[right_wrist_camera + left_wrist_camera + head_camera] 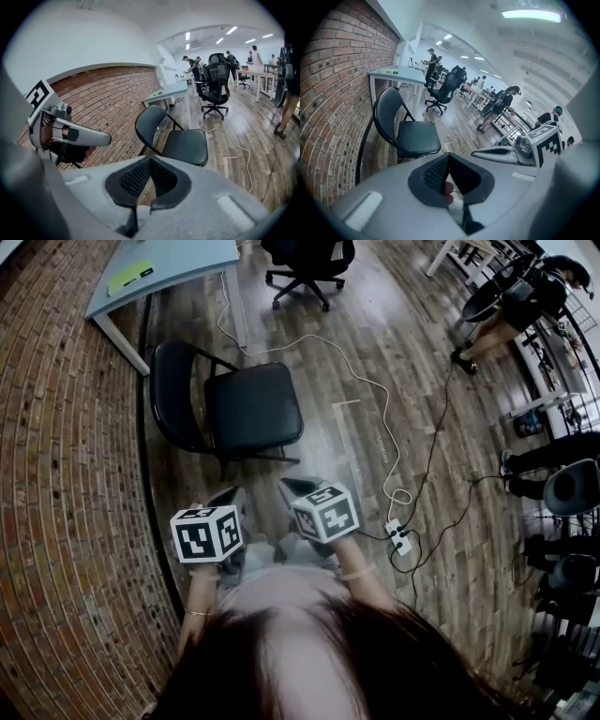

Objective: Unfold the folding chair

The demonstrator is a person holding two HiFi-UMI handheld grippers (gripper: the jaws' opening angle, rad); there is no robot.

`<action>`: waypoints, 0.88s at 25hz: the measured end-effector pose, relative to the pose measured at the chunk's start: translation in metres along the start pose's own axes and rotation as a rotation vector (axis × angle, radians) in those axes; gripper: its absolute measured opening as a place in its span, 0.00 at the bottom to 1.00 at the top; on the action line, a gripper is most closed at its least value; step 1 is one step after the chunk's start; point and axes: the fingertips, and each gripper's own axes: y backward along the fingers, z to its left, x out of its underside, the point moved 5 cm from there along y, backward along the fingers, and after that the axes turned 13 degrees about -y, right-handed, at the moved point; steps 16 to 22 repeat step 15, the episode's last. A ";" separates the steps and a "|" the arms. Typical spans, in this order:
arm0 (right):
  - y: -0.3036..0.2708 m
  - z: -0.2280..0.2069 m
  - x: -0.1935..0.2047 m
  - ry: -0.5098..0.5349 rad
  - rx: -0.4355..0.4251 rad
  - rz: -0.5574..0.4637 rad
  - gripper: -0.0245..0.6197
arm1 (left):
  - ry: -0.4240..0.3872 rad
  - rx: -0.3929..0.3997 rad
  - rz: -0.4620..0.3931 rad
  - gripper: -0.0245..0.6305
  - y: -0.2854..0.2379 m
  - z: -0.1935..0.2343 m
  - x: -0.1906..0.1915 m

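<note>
The black folding chair [239,409] stands unfolded on the wood floor next to the brick wall, seat flat and backrest towards the wall. The same chair [410,133] shows ahead in the left gripper view and as the chair [180,140] in the right gripper view. My left gripper [228,497] and right gripper [295,488] hover side by side just short of the seat's near edge, apart from it. Both are shut with nothing between the jaws. Left gripper [448,157] and right gripper [151,160] tips meet.
A brick wall [66,474] runs along the left. A light-blue table [159,268] stands beyond the chair, with an office chair [305,263] next to it. A white cable [375,399] and a power strip [400,538] lie on the floor at the right. People stand at the far right.
</note>
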 end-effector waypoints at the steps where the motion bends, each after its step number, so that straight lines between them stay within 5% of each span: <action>1: 0.000 0.001 0.000 -0.001 0.002 -0.001 0.03 | 0.006 0.002 -0.003 0.03 0.000 0.000 0.001; 22: -0.002 0.005 0.003 -0.001 0.004 -0.015 0.03 | 0.007 -0.049 -0.013 0.03 0.005 0.006 0.000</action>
